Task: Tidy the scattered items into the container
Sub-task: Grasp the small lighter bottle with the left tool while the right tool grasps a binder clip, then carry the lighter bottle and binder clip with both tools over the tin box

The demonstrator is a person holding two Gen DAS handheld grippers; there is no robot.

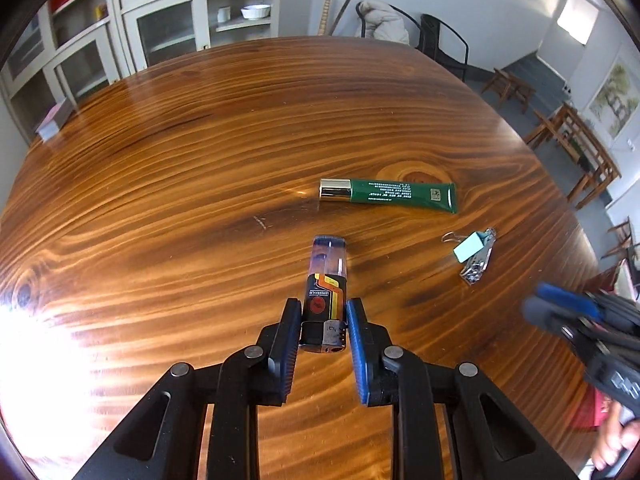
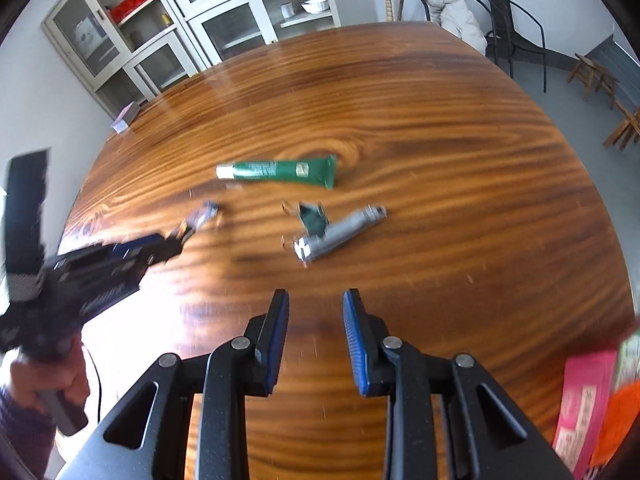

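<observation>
So the left tongs [image 1: 323, 312] are clamped on a lighter [image 1: 325, 292], black and blue pads pressing its sides near the metal top end, with the clear fuel end sticking out ahead over the wood. It's roughly in the middle of the tabletop [image 1: 200, 152], a big glossy slab with bold wavy grain and a harsh glare patch toward the left edge. Can't really tell if the lighter is lifted or lying flat.

Further toward the far edge from the lighter there's a green tube [image 1: 390, 194] with a shiny gold cap lying on its side, cap pointing left. Off to the right of the lighter, nearer the right edge, a small binder clip [image 1: 466, 246] with a pale blue body sits touching a metal nail clipper [image 1: 478, 266].

The right tongs [image 2: 316, 306] hang over bare wood with the pads apart and nothing between them. The right wrist view is smeared with blur, but the tube, clip and nail clipper all show beyond the tips. At the near right corner there's something pink and orange [image 2: 586, 396], too blurred to tell what it is.

A hand [image 2: 52, 376] in a purple sleeve grips the left handle.
</observation>
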